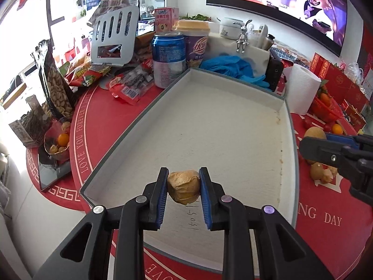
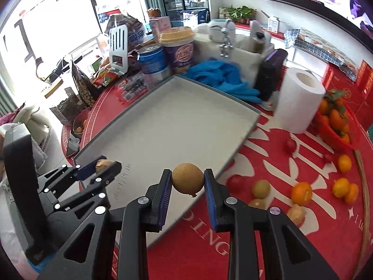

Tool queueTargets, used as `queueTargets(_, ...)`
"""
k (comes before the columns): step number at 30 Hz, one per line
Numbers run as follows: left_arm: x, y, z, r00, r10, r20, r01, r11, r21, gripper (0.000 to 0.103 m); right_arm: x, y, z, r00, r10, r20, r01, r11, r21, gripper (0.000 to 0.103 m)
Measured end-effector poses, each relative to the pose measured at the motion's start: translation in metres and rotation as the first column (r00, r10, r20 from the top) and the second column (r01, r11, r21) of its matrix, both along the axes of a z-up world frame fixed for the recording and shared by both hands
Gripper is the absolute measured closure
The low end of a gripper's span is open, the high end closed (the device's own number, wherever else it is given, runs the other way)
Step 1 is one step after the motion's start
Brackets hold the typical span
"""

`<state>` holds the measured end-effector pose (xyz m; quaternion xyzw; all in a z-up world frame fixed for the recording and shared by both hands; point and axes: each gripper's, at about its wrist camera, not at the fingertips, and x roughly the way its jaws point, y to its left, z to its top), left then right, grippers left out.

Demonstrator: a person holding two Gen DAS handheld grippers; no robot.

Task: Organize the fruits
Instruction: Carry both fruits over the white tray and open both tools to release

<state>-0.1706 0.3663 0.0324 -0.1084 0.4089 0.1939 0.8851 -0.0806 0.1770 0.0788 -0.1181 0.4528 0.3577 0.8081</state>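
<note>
My left gripper [image 1: 183, 187] is shut on a papery tan husk fruit [image 1: 183, 186] and holds it over the near end of the shallow white tray [image 1: 286, 144]. It also shows in the right wrist view [image 2: 102, 165]. My right gripper [image 2: 188, 182] is shut on a round brown kiwi [image 2: 188, 178] above the tray's [image 2: 244, 128] near right edge; it shows at the right of the left wrist view [image 1: 312, 143]. Loose fruit lies on the red cloth to the right: a kiwi [image 2: 261, 188], an orange [image 2: 301, 193], a red fruit [image 2: 236, 182].
A paper towel roll [image 2: 299, 100], a red basket of oranges [image 2: 335, 121], blue gloves [image 2: 221, 77], a blue can [image 1: 168, 58], a purple cup [image 2: 179, 51] and snack bags [image 1: 56, 86] crowd the tray's far and left sides. A small dish of fruit [image 1: 58, 143] stands at left.
</note>
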Motion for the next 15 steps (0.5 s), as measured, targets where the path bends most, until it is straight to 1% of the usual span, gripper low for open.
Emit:
queueTargets(9,0.004,0.007,-0.015,0.999,-0.002,-0.034,0.002,1.0,-0.012,0.074,-0.002,0.025,-0.018,0.999,0.031,-0.031,-0.032,0.999,-0.04,0.074)
queueTargets(12,0.004,0.008,-0.019,0.999,-0.001,-0.038,0.001,1.0,-0.013,0.072,-0.002,0.028,-0.024,0.999,0.033,-0.039,-0.035,0.998,-0.051,0.074)
queueTargets(14,0.003,0.008,-0.02,1.0,-0.003,-0.03,0.002,1.0,-0.016,0.062,-0.001,0.03,-0.027,0.997,0.043,-0.057,-0.046,0.998,-0.052,0.074)
queueTargets(15,0.002,0.008,-0.02,1.0,-0.003,-0.027,0.002,1.0,-0.016,0.046,-0.001,0.031,-0.029,0.997,0.047,-0.063,-0.051,0.997,-0.052,0.074)
